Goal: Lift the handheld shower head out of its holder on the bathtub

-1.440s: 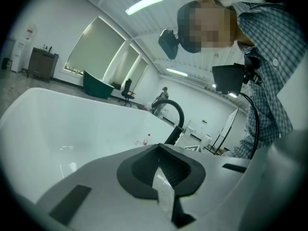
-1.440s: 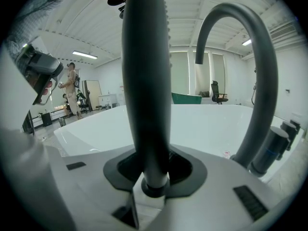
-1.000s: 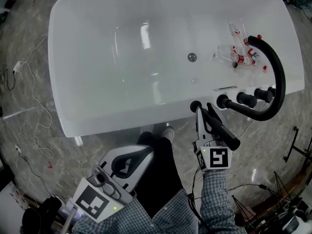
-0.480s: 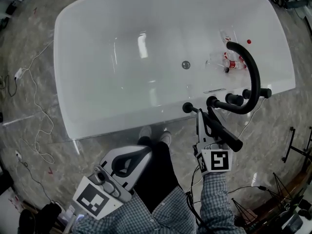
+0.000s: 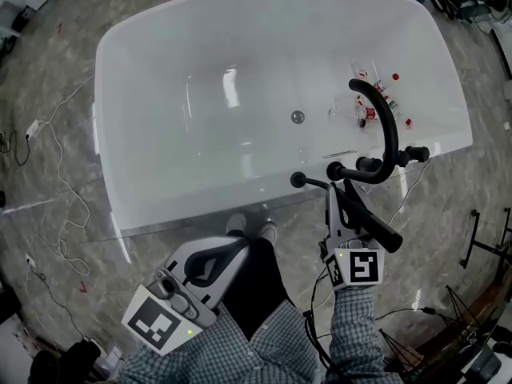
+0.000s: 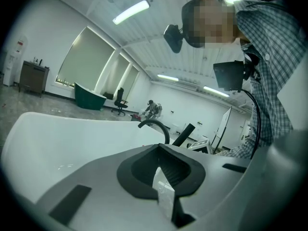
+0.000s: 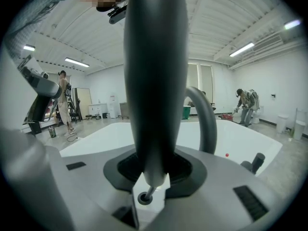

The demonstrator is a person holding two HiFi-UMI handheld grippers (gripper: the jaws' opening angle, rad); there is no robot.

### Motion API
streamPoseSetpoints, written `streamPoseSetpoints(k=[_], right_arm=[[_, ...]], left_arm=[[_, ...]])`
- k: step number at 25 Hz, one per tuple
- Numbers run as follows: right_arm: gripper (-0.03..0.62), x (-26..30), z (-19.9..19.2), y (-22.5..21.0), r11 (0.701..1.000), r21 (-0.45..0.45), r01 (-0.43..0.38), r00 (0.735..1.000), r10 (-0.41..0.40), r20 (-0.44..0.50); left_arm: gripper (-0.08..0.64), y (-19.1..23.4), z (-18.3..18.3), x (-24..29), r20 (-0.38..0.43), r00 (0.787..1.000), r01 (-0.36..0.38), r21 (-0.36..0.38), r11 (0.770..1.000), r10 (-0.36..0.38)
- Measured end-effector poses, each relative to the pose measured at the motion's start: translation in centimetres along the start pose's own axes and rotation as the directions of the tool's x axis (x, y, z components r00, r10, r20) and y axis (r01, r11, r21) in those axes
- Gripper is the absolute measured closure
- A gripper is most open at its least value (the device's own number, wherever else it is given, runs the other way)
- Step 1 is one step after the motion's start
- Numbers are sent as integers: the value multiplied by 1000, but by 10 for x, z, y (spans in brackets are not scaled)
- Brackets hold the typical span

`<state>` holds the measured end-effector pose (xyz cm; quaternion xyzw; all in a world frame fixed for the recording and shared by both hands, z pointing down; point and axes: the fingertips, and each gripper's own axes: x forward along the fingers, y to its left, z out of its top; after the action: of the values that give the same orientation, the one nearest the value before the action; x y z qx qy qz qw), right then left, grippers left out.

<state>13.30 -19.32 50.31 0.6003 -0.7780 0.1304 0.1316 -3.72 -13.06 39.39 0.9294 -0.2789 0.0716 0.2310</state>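
Right gripper: jaws partly apart, clamped on the shower head low on its handle. The wand sits lower right of centre in the head view, and looks clear of the rim fittings.

Handling, my read: rigid, smooth black wand, moderate weight, likely slippery. Grip mid-handle and expect hose drag, though I can't make out a hose.

Left gripper: lower left, jaws together, empty.

Counts:
- One bathtub
- One curved spout
- Four black knobs along the rim
- Some red-capped bottles in the tub, too small to count
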Motion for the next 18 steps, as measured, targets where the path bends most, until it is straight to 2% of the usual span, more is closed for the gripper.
streamPoseSetpoints(k=[10, 18], right_arm=[[480, -37, 40, -3, 1000, -16, 14, 1000, -13, 17], [482, -60, 73, -9, 999, 17, 40, 999, -41, 36]], left_arm=[[554, -27, 34, -12, 20, 1000, 20, 43, 999, -20], [554, -46, 59, -19, 42, 998, 39, 85, 996, -43]])
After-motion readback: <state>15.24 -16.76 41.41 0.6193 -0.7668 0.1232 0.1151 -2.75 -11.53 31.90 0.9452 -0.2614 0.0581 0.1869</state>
